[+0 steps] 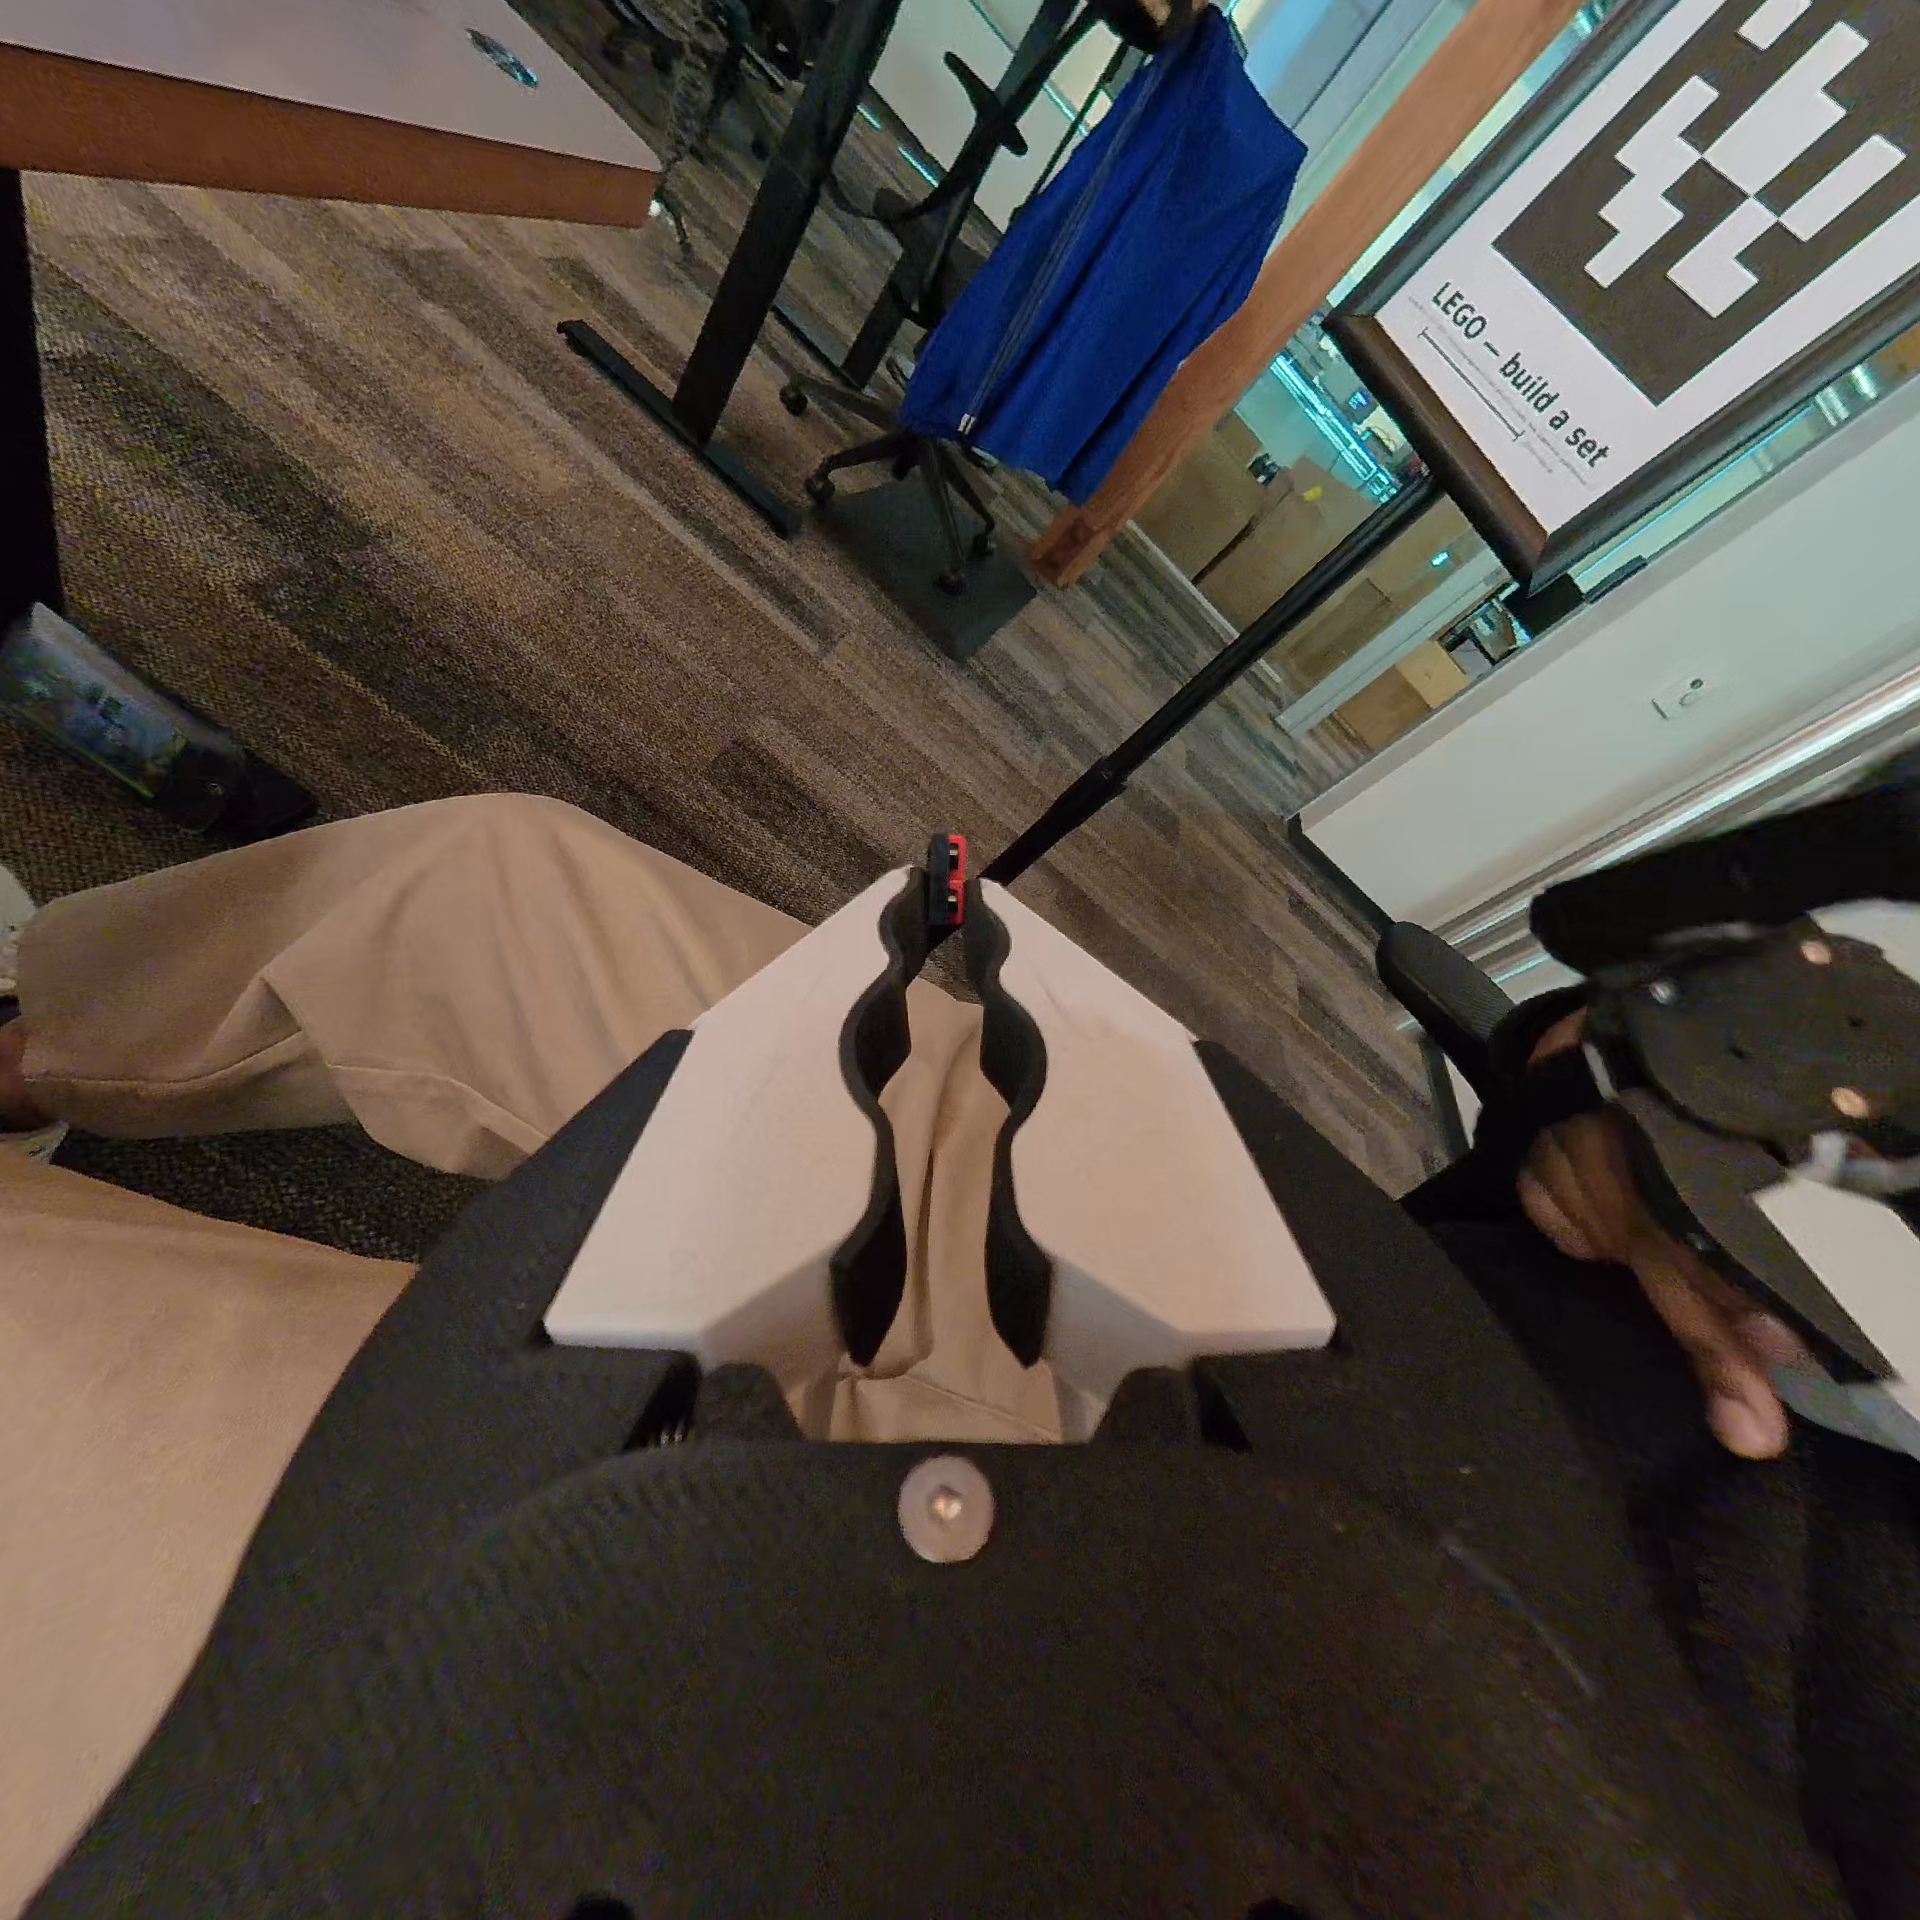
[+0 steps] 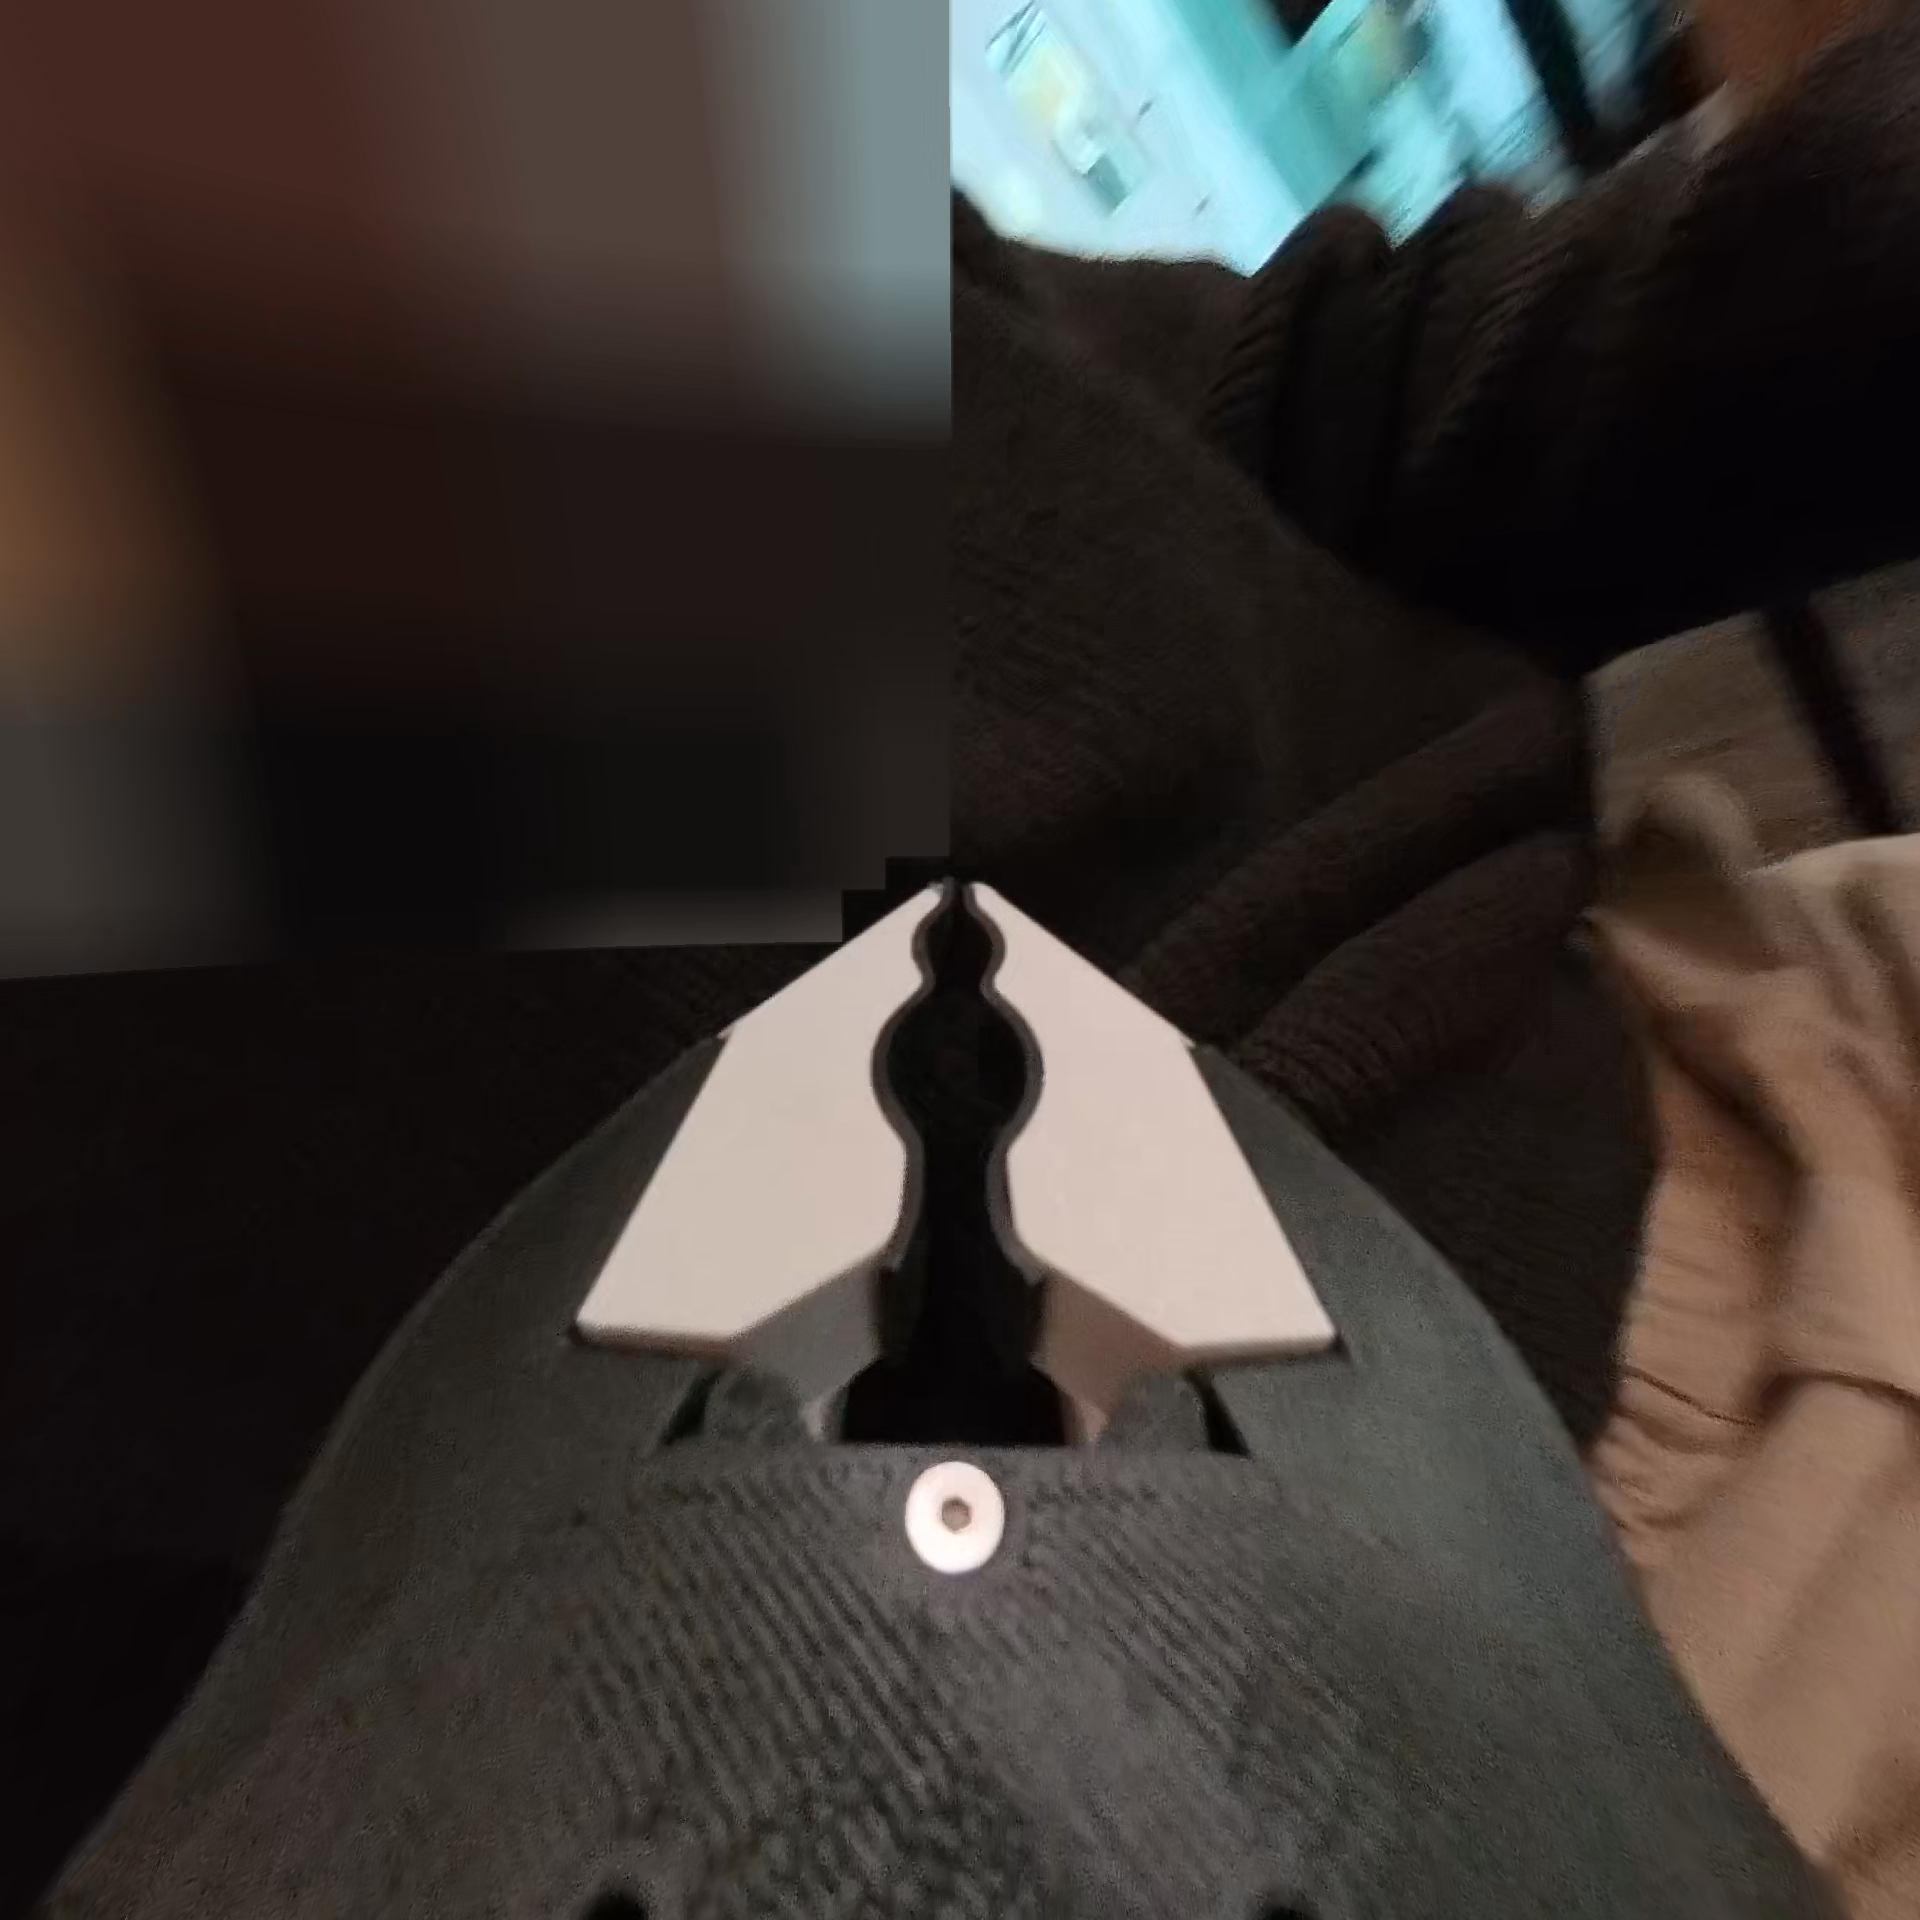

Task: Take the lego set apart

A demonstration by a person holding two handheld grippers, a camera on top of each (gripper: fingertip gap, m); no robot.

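Observation:
In the left wrist view my left gripper (image 1: 945, 894) is shut on a small red and black lego piece (image 1: 948, 881), pinched at the fingertips and held in the air above a person's tan trouser legs (image 1: 395, 966). The right gripper (image 1: 1756, 1091) shows at the right edge of that view, held by a hand (image 1: 1621, 1236). In the right wrist view my right gripper (image 2: 954, 891) has its fingertips closed together with nothing visible between them; it points at a person's dark clothing (image 2: 1299, 623). That view is motion-blurred.
Patterned carpet floor (image 1: 416, 436) lies below. A wooden desk (image 1: 312, 135) is at the upper left, black desk legs (image 1: 748, 260) and an office chair with a blue garment (image 1: 1101, 270) farther off. A framed sign (image 1: 1662, 260) on a black stand (image 1: 1195, 717) is at the right. Across from one pair of fingers to the other is roughly 30 cm.

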